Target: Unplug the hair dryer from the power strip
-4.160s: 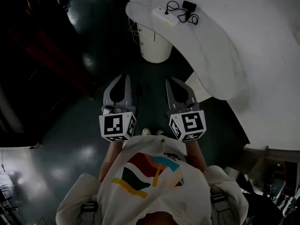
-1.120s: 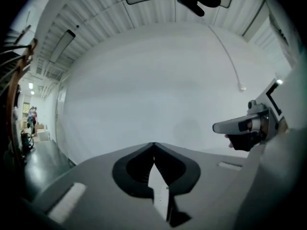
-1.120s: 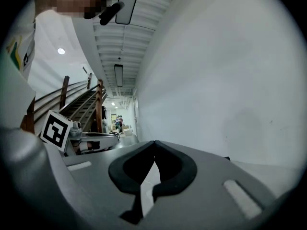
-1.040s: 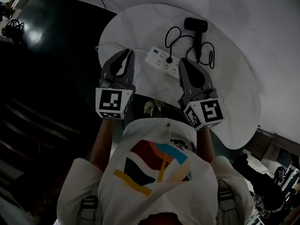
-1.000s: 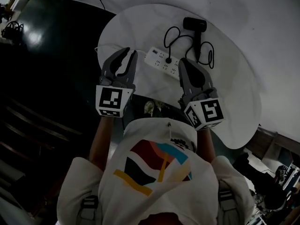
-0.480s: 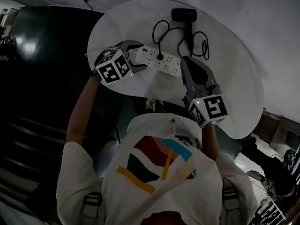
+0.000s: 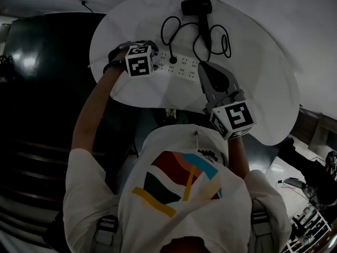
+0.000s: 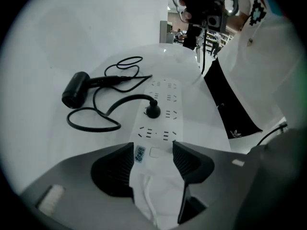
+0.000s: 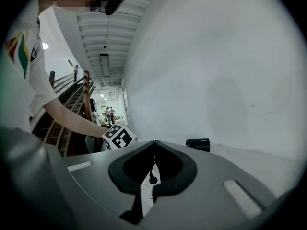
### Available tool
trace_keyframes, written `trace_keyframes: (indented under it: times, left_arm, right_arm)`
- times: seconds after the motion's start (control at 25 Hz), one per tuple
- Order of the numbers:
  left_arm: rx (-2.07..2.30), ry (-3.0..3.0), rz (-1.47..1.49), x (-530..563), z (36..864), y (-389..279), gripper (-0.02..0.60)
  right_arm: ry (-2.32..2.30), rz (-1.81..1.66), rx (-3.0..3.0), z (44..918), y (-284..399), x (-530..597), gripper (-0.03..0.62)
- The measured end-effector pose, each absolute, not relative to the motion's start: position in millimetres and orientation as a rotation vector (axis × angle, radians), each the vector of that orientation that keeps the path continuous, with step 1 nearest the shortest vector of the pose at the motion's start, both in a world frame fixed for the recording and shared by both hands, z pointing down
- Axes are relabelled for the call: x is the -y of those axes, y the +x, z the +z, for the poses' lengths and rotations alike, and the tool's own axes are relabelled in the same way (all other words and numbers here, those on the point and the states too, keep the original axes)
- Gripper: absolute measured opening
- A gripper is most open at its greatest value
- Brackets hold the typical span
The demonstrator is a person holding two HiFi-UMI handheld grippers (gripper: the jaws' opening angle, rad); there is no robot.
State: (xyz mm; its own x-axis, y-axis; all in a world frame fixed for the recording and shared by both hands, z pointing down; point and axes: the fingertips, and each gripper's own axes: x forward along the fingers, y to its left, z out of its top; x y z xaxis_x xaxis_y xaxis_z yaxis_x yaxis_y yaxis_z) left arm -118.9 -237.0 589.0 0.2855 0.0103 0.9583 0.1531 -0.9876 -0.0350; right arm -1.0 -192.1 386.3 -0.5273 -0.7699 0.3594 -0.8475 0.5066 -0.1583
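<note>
Left gripper [image 8: 152, 152]: jaws have just been closing and now clamp the strip [image 7: 185, 66] at its 9 o'clock end. In head view the strip runs 9-to-3 on the table [image 7: 253, 88]. The plug [image 7: 172, 60] stands in it, at 9 from the right gripper [image 7: 204, 68], near. The right jaws are pinched together, empty, so my read is it must open first. Dryer [image 7: 196, 7] is at 12, well apart.

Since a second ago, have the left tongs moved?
Yes. Head view: the left tongs went from the near edge of the round white table forward and down onto the left end of the white power strip, jaws just closing around it.
</note>
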Motion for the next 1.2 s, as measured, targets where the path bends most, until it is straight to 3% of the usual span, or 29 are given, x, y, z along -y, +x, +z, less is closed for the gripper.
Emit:
trace_keyframes:
  times: [0.44, 0.52, 0.6, 1.0, 1.12, 1.2]
  left_arm:
    - [0.233, -2.379, -1.959, 238, 592, -117, 0.265]
    - [0.235, -2.371, -1.960, 239, 592, -116, 0.262]
    - [0.233, -2.372, -1.957, 240, 592, -116, 0.262]
    - [0.241, -2.331, -2.036, 235, 594, -117, 0.264]
    - [0.236, -2.337, -2.032, 234, 594, -116, 0.264]
    - [0.237, -2.336, -2.032, 233, 594, -116, 0.264]
  right_arm:
    - [1.219, 0.389, 2.580, 424, -30, 215, 0.009]
    - [1.109, 0.344, 2.564, 440, -44, 219, 0.046]
    - [0.995, 0.327, 2.538, 464, -57, 220, 0.163]
    - [0.836, 0.256, 2.368, 547, -82, 233, 0.143]
    - [0.843, 0.270, 2.363, 555, -84, 238, 0.075]
    - [0.837, 0.262, 2.370, 555, -86, 239, 0.067]
